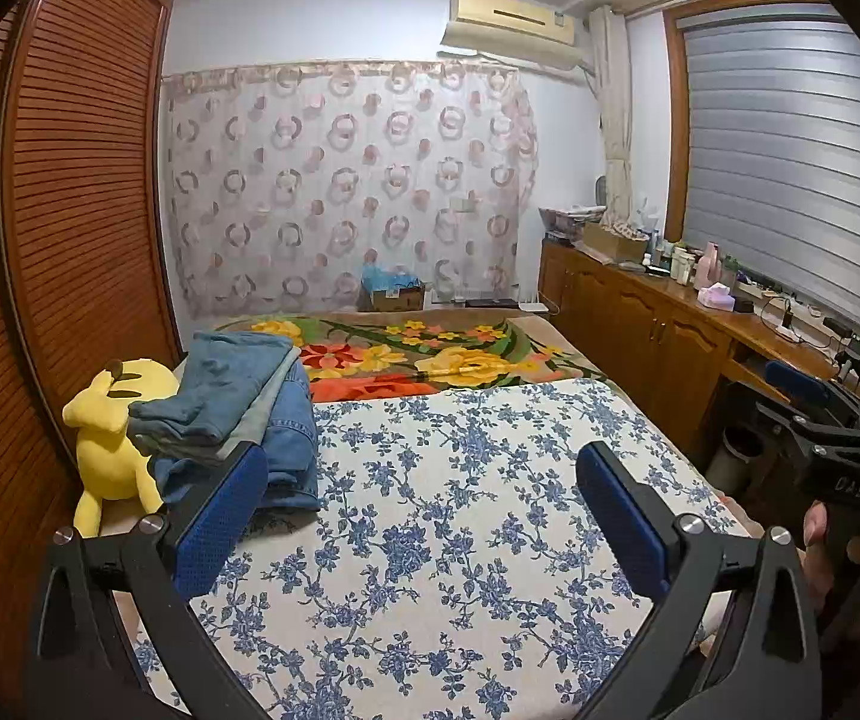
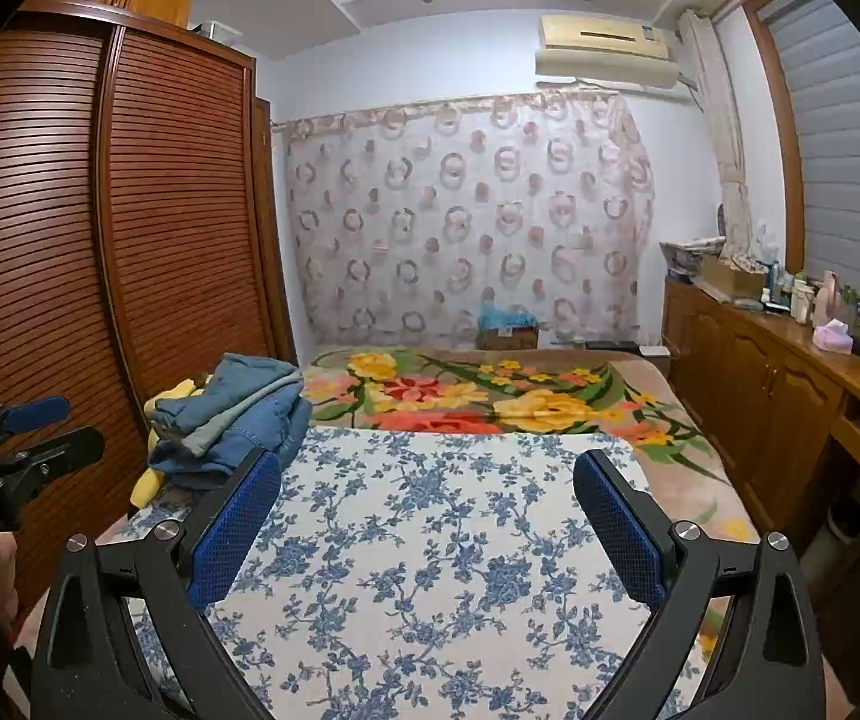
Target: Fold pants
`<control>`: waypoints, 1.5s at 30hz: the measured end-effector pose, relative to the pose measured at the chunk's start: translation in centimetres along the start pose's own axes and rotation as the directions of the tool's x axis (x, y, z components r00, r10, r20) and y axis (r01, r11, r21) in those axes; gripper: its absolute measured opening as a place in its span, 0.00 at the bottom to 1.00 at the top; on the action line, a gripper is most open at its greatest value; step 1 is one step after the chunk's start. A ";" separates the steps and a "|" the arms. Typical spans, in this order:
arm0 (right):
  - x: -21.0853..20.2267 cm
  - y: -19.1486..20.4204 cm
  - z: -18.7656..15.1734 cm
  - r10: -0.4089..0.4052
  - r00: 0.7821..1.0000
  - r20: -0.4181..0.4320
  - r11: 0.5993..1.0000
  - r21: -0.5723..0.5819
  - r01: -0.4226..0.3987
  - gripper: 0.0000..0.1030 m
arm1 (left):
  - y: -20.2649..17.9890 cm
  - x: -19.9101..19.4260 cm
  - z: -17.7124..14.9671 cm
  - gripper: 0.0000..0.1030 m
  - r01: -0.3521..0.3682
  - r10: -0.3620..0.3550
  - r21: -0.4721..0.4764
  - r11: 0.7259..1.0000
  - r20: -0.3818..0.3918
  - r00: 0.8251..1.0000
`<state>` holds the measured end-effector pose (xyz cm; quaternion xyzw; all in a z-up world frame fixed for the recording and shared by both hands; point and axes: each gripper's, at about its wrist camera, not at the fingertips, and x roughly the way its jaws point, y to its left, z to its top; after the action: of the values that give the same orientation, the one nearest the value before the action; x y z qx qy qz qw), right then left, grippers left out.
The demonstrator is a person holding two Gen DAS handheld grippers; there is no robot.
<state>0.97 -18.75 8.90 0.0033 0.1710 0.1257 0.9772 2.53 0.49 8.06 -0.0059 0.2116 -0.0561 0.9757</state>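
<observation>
- Wardrobe (image 1: 70,192) with louvred wooden doors fills the 9 o'clock side of both wrist views, running alongside the bed.
- Yellow plush toy (image 1: 109,438) sits at the bed's left edge, at about 9 o'clock in the left wrist view, partly under the denim.
- Stack of folded jeans (image 1: 238,396) lies at 10 o'clock on the bed, leaning on the plush toy, just beyond the left gripper's left finger; the right wrist view shows the same stack (image 2: 232,414) at 10 o'clock too.
- Left gripper (image 1: 424,516) hangs over the blue-flowered white sheet (image 1: 430,540), jaws spread wide, nothing between the blue pads.
- Right gripper (image 2: 427,516) is likewise released and empty above the same sheet (image 2: 430,570); its body also shows at 3 o'clock in the left wrist view.
- Bright floral blanket (image 1: 430,360) covers the far half of the bed, at 12 o'clock, before a ring-patterned curtain (image 1: 346,180).
- Wooden cabinet counter (image 1: 670,324) crowded with bottles runs along 3 o'clock, under a shuttered window (image 1: 790,138); an air conditioner (image 1: 514,21) hangs at 1 o'clock.
</observation>
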 end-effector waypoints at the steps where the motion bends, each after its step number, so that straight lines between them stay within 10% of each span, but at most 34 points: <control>1: 0.2 0.0 -0.1 0.000 1.000 -0.001 1.000 0.001 0.000 0.96 | 0.0 0.0 0.0 1.00 0.000 0.000 -0.001 1.000 0.000 1.000; 45: 0.1 0.0 -0.2 0.009 1.000 0.002 1.000 0.000 -0.009 0.96 | 0.3 -0.2 -0.1 1.00 -0.005 0.005 -0.006 1.000 -0.001 1.000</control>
<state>0.95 -18.72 8.69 0.0042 0.1699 0.1302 0.9768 2.33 0.81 8.09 -0.0082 0.2124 -0.0531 0.9757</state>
